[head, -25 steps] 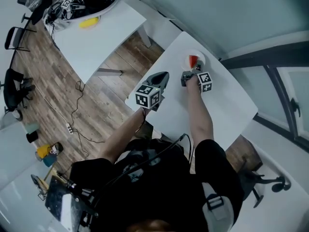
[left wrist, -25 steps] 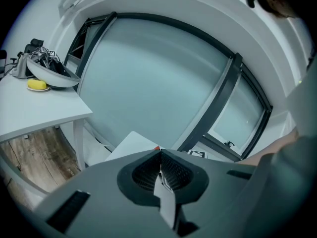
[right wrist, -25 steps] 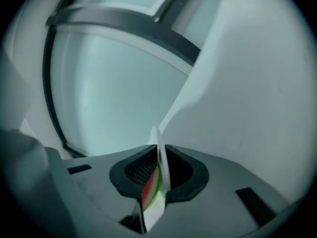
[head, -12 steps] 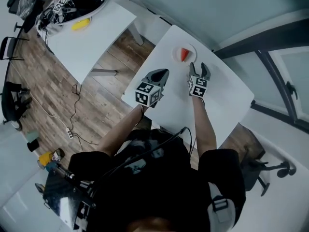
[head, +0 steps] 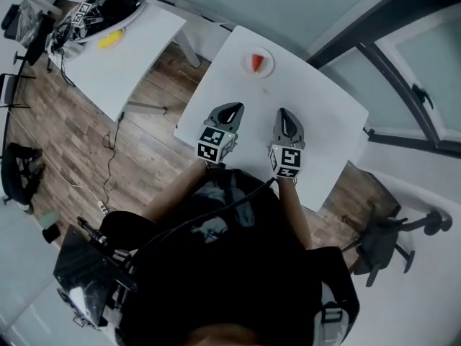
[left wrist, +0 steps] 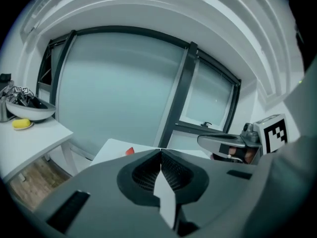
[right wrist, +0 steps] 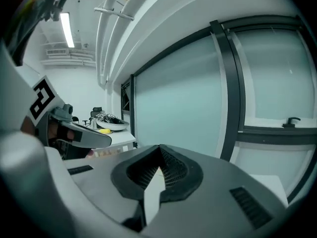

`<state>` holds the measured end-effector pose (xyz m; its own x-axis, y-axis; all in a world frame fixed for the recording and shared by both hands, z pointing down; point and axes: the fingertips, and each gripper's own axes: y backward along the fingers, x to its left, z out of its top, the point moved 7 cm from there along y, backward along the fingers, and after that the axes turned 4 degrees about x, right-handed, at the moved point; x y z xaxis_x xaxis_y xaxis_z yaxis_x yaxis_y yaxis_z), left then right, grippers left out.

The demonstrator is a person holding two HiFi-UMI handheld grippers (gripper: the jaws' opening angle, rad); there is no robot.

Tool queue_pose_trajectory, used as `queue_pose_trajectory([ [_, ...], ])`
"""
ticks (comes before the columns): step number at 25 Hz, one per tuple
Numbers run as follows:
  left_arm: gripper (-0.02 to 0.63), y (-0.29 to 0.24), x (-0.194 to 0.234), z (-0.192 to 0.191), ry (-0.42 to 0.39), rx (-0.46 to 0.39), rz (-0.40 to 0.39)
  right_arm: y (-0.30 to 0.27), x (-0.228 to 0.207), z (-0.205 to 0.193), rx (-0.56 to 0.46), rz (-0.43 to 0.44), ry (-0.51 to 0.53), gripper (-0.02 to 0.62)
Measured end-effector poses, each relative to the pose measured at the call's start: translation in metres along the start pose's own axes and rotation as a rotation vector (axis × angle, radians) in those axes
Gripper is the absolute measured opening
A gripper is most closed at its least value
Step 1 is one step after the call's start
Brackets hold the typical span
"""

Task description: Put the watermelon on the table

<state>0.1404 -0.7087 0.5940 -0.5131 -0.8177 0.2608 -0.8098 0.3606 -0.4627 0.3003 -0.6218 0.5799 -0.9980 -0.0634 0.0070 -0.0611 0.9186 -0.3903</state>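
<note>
A red watermelon slice (head: 256, 62) lies on a small white plate (head: 264, 71) at the far end of the white table (head: 317, 114). In the left gripper view the watermelon slice (left wrist: 130, 151) peeks just over the jaws. My left gripper (head: 229, 109) and right gripper (head: 286, 116) hover side by side over the table's near part, well short of the plate. The left gripper (left wrist: 161, 150) is shut and empty. The right gripper (right wrist: 159, 147) is closing, its jaws meeting tip to tip with nothing between them. Each gripper view shows the other gripper beside it.
A second white table (head: 137, 49) stands at the upper left with a bowl of cables (head: 108, 9) and a yellow item (head: 109, 40). Wooden floor with a power strip (head: 103, 206) lies between. An office chair (head: 392, 244) sits at the right; glass walls stand behind the table.
The right gripper left the slice on the plate, opened, pulled back toward me, rolled and shut. The left gripper also drew back.
</note>
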Motion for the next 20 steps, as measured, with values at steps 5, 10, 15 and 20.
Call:
queue_pose_trajectory([
  [5, 0.005, 0.005, -0.018, 0.015, -0.113, -0.033, -0.019, 0.019, 0.004, -0.005, -0.014, 0.022, -0.034, 0.011],
  [10, 0.006, 0.013, -0.023, 0.018, -0.156, -0.045, 0.028, 0.023, 0.010, 0.003, -0.041, 0.047, -0.020, 0.011],
  [15, 0.005, 0.019, -0.020, 0.015, -0.146, -0.039, 0.037, 0.025, 0.013, 0.007, -0.051, 0.062, -0.020, 0.011],
  [20, 0.005, 0.023, -0.014, 0.010, -0.119, -0.031, 0.050, 0.027, 0.019, 0.006, -0.049, 0.070, 0.015, 0.011],
])
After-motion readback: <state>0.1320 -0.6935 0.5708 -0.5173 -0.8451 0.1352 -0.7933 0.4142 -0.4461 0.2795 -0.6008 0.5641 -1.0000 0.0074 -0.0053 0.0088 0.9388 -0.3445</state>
